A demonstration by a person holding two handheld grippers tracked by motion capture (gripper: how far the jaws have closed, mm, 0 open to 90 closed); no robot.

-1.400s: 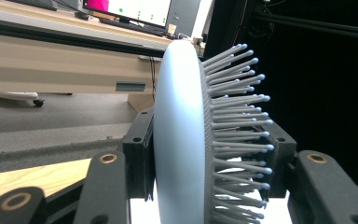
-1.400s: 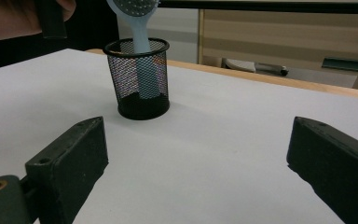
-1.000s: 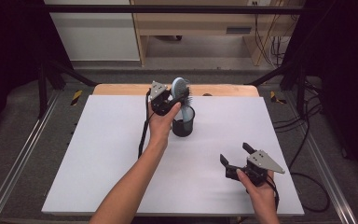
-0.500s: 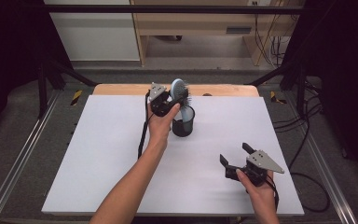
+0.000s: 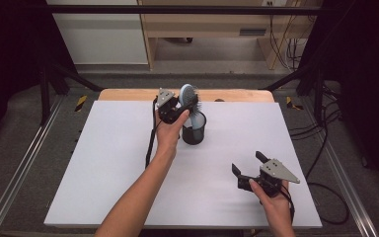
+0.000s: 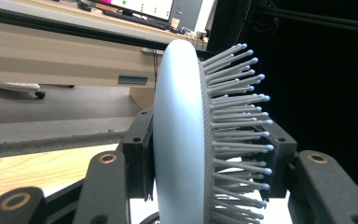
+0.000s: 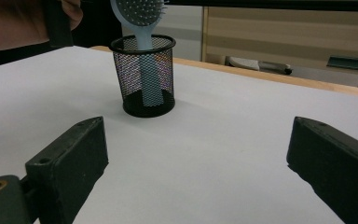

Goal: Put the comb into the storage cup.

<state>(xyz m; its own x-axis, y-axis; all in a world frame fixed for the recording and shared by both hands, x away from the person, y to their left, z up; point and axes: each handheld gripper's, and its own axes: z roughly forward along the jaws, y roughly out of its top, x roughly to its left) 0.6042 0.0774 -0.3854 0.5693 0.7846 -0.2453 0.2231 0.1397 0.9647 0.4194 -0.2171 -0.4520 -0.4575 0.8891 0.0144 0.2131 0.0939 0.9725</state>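
We find the white table (image 5: 103,163) evenly and brightly lit from above in the high view, with soft, faint shadows; the left and right margins fall to near black. In the left gripper view the hairbrush (image 6: 182,135) is sharp, the upper-left background soft. In the right gripper view the near jaws are blurred, and the mesh cup (image 7: 147,77) casts little shadow.

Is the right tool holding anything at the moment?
No, the right tool is open with bare white table between its jaws.

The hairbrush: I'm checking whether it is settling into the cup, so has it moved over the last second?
No. The hairbrush stands at the same height in the black mesh cup, level with the wooden table edge.
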